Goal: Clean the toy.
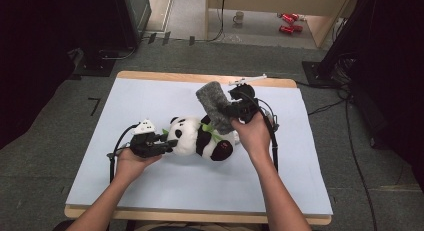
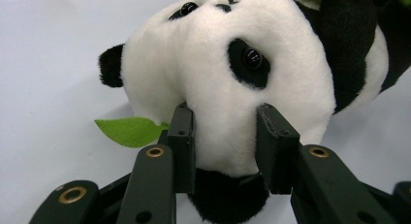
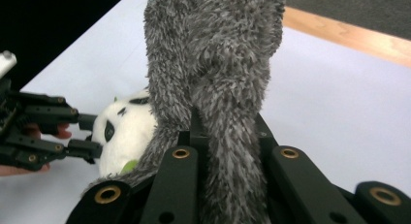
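Panda [image 1: 200, 136]: centre of high view, on its side.
Left gripper [image 2: 225, 146]: jaws clamp its head.
Right gripper [image 3: 225, 136]: jaws pinch grey cloth [image 3: 218, 64].
Tip: hold head firm; lower cloth evenly over body.

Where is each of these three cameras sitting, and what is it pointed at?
High view: above the table, looking down; both forearms and grippers show.
Left gripper view: on the left gripper, facing the panda head its jaws pinch.
Right gripper view: on the right gripper, facing the grey cloth it grips.
All three share the panda.
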Action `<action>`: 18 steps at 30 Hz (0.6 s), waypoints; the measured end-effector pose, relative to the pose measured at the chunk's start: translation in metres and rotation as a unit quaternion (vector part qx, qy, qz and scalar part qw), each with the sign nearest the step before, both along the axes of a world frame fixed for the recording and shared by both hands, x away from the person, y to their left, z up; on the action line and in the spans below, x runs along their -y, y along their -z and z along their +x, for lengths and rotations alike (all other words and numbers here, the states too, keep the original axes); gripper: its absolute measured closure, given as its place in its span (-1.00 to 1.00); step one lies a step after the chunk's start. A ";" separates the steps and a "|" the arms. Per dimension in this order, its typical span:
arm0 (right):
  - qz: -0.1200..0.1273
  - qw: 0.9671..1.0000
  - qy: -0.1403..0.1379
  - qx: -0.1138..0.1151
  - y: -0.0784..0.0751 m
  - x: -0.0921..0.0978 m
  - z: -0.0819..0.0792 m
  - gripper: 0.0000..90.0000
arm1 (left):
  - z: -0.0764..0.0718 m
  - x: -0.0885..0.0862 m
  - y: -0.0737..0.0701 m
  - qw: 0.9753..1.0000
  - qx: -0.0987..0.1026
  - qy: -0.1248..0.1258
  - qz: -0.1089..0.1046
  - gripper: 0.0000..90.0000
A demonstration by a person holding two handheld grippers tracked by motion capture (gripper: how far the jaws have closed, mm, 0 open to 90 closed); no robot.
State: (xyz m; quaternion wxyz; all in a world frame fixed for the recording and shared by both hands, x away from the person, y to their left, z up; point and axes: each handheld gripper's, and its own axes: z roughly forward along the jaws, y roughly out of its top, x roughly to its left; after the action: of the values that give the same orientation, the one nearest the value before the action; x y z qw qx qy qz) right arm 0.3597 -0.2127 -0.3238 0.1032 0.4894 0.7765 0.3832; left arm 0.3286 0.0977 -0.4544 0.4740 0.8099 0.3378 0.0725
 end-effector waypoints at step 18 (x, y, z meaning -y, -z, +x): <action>0.015 0.998 -0.011 -0.062 0.060 -0.010 0.019 0.76 | -0.001 0.002 0.000 1.000 0.003 0.002 0.017 0.42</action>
State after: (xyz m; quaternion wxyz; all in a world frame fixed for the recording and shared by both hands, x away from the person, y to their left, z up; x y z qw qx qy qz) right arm 0.3786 -0.2027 -0.3839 0.0430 0.5052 0.7808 0.3651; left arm 0.3274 0.0959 -0.4543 0.4611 0.8185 0.3336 0.0794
